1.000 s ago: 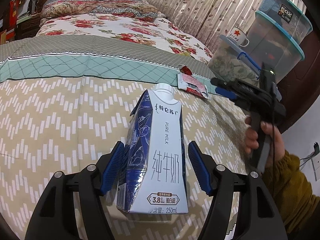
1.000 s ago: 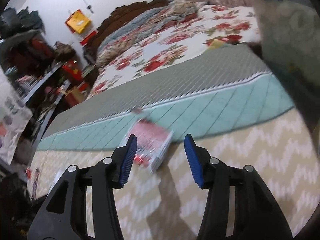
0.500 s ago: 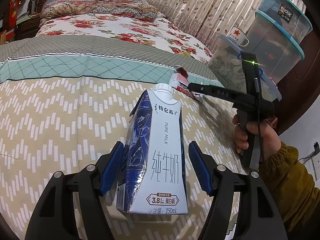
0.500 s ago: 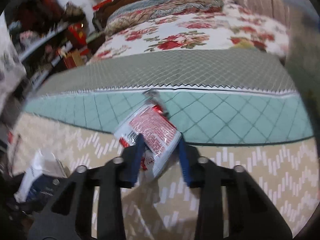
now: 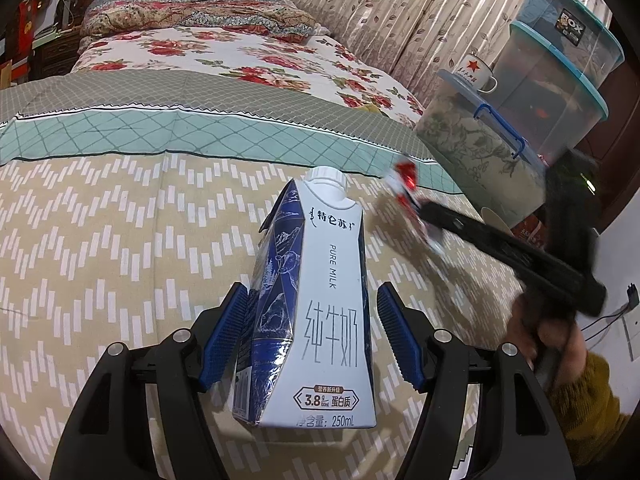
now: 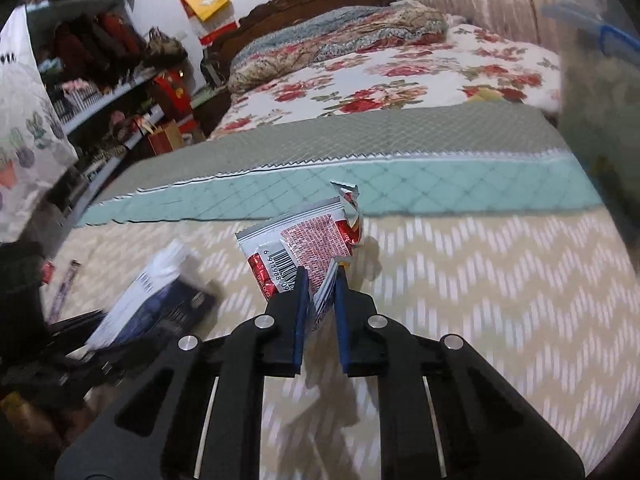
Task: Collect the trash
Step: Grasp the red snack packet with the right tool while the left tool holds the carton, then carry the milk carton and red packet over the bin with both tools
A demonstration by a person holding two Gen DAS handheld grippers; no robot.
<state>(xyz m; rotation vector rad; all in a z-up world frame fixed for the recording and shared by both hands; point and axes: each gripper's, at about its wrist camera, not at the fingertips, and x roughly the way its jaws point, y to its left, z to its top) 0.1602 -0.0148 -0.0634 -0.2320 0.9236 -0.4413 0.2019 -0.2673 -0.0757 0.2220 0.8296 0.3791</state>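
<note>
Milk carton (image 5: 320, 304) lay lengthwise, cap pointing away, between left gripper's (image 5: 316, 332) parted fingers, right gripper (image 6: 319, 280) clamped on torn red wrapper (image 6: 304, 240).

Milk carton (image 5: 316, 304): white and dark blue, white screw cap, "PURE MILK", standing upright on the zigzag-pattern bedspread (image 5: 100, 248), near side of the bed. Snack wrapper (image 6: 308, 248): torn, red and silver, barcode visible, crumpled, lifted clear of the bedspread, right of the carton and farther back, top edge ragged.
</note>
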